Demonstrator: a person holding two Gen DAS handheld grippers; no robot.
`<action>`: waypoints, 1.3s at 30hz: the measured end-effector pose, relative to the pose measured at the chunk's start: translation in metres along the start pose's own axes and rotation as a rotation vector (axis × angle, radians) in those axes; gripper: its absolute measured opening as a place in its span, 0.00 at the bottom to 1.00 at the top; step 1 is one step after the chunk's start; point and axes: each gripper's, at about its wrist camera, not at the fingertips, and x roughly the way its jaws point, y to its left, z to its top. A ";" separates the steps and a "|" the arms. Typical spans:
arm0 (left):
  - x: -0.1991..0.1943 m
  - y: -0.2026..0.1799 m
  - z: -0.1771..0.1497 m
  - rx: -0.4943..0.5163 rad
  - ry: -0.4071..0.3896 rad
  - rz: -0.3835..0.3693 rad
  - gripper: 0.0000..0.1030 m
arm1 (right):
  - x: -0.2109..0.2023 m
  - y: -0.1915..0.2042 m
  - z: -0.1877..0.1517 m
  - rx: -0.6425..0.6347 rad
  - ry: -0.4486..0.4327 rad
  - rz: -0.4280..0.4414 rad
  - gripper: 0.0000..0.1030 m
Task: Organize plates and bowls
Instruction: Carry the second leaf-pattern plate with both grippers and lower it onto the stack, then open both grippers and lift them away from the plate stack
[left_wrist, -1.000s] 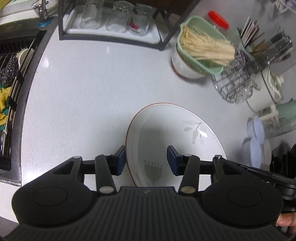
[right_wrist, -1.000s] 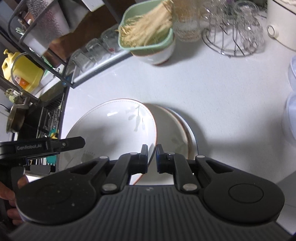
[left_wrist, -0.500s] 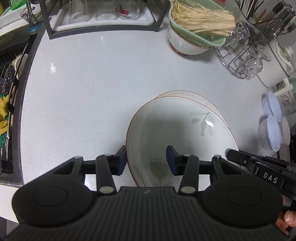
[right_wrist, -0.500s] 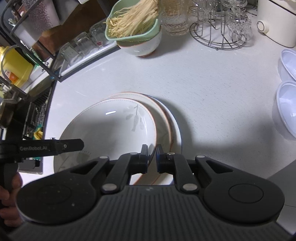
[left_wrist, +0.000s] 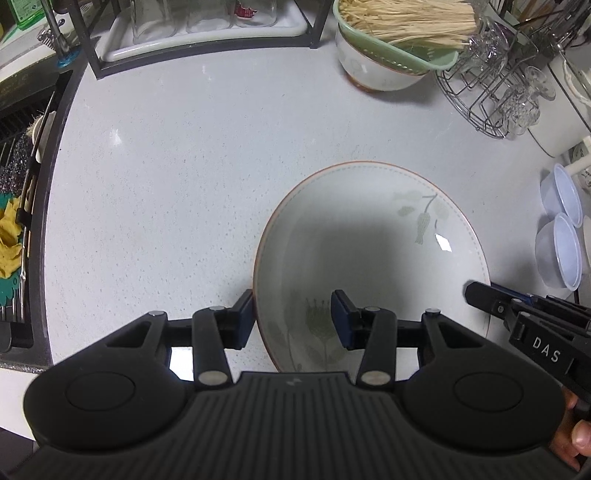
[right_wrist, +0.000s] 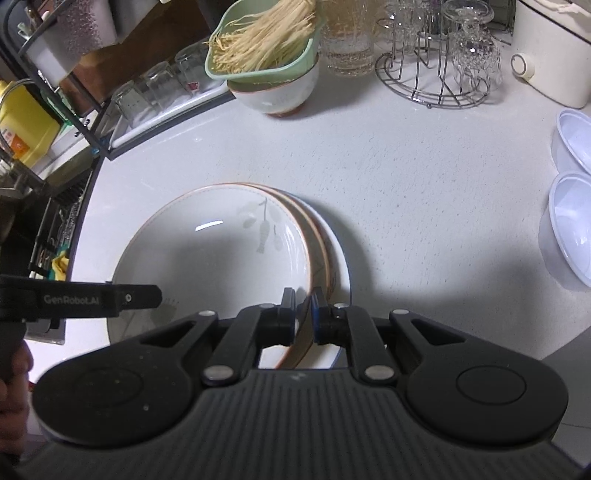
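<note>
A white deep plate with a leaf print and orange rim (left_wrist: 369, 243) sits on top of a stack of plates (right_wrist: 334, 258) on the white counter. My right gripper (right_wrist: 303, 314) is shut on the top plate's right rim. My left gripper (left_wrist: 291, 317) is open, its fingers either side of the plate's left rim, one outside and one over the inside. The lower plates show only in the right wrist view, at the stack's right edge. My right gripper also shows in the left wrist view (left_wrist: 480, 293).
A white bowl holding a green strainer of noodles (left_wrist: 391, 40) stands at the back. A wire glass rack (left_wrist: 491, 92) and clear plastic bowls (left_wrist: 559, 236) are to the right. A tray of glasses (left_wrist: 199, 26) is at the back left, the sink (left_wrist: 18, 184) at left.
The held plate has come down onto the stack and now covers it. Both grippers moved with it; the left stays open, the right stays shut.
</note>
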 end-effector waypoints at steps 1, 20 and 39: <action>-0.001 0.000 0.000 -0.003 -0.003 -0.003 0.48 | 0.000 -0.001 0.000 0.001 -0.002 0.000 0.11; -0.028 0.022 -0.007 -0.174 -0.017 -0.079 0.50 | -0.004 -0.012 0.001 -0.041 -0.056 0.025 0.11; -0.120 -0.025 -0.029 -0.076 -0.307 -0.035 0.50 | -0.090 -0.012 0.008 -0.142 -0.337 0.122 0.11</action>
